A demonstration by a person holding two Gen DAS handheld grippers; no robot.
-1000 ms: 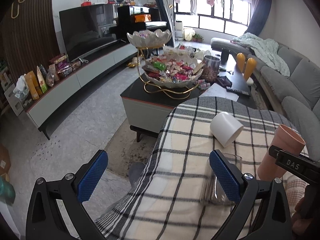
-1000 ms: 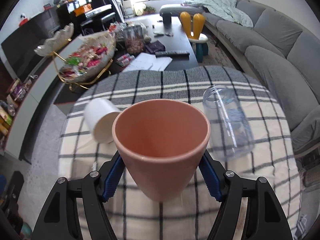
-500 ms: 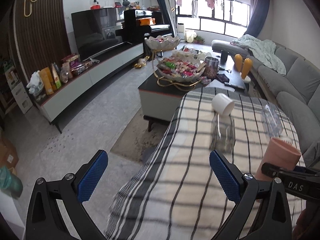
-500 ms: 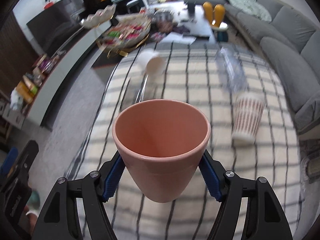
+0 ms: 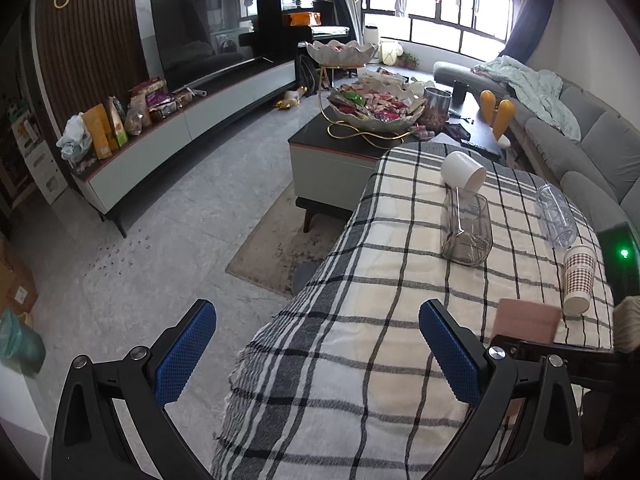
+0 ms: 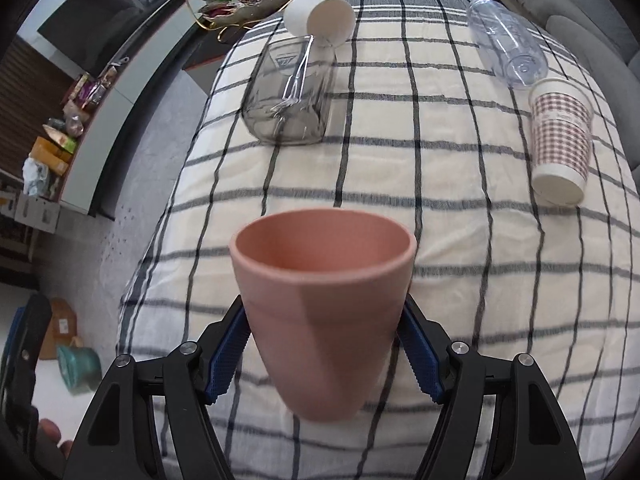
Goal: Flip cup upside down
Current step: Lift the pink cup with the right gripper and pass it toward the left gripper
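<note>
Pink cup: clamped in right gripper, mouth up, now drawn back and low over the near tabletop; flip not begun. Left gripper: apart, empty, beside.

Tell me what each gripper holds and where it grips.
Right gripper clamps the pink cup by its lower side walls; left gripper holds nothing.

right gripper clamps pink cup | mouth up | apparently above plaid cloth
</note>
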